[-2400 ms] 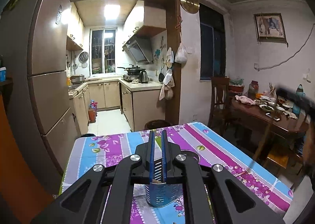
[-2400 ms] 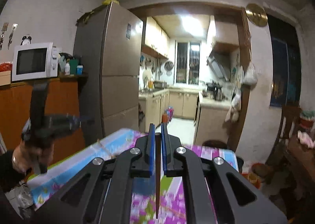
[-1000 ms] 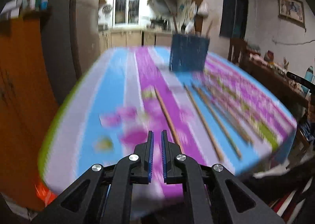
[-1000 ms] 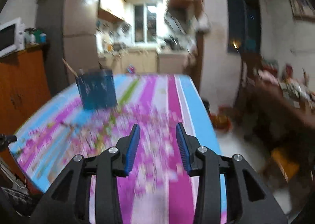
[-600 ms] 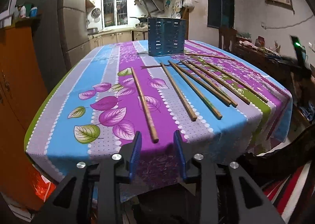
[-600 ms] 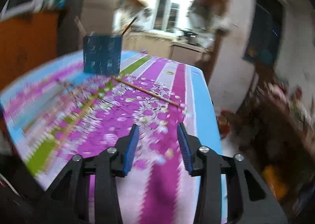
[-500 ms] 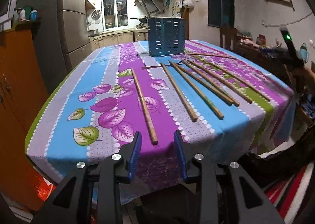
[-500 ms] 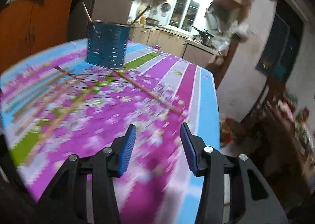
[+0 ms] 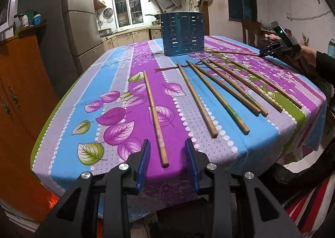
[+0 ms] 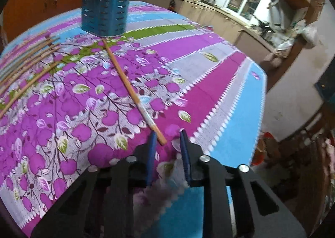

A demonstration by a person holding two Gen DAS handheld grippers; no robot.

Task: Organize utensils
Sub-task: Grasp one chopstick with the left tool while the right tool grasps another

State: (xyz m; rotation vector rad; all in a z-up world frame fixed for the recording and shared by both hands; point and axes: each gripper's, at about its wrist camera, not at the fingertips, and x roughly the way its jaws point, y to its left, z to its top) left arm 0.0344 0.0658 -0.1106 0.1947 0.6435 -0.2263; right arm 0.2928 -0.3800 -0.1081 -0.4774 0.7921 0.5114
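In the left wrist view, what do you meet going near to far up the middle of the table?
Left gripper → lone wooden chopstick between its open fingers → blue slotted metal utensil holder.

The counter (image 9: 62, 112) wears a striped floral cloth (image 9: 117, 99); chopsticks (image 9: 196, 99) and a blue holder (image 9: 182, 32) rest on it.

My right tool (image 10: 166, 136) is closing its blue pads around the near end of a lone chopstick (image 10: 129, 87), not yet pinching it. That chopstick runs back to the foot of the blue slotted utensil holder (image 10: 105, 5). More chopsticks (image 10: 29, 58) lie at the left on the floral worktop (image 10: 209, 83).
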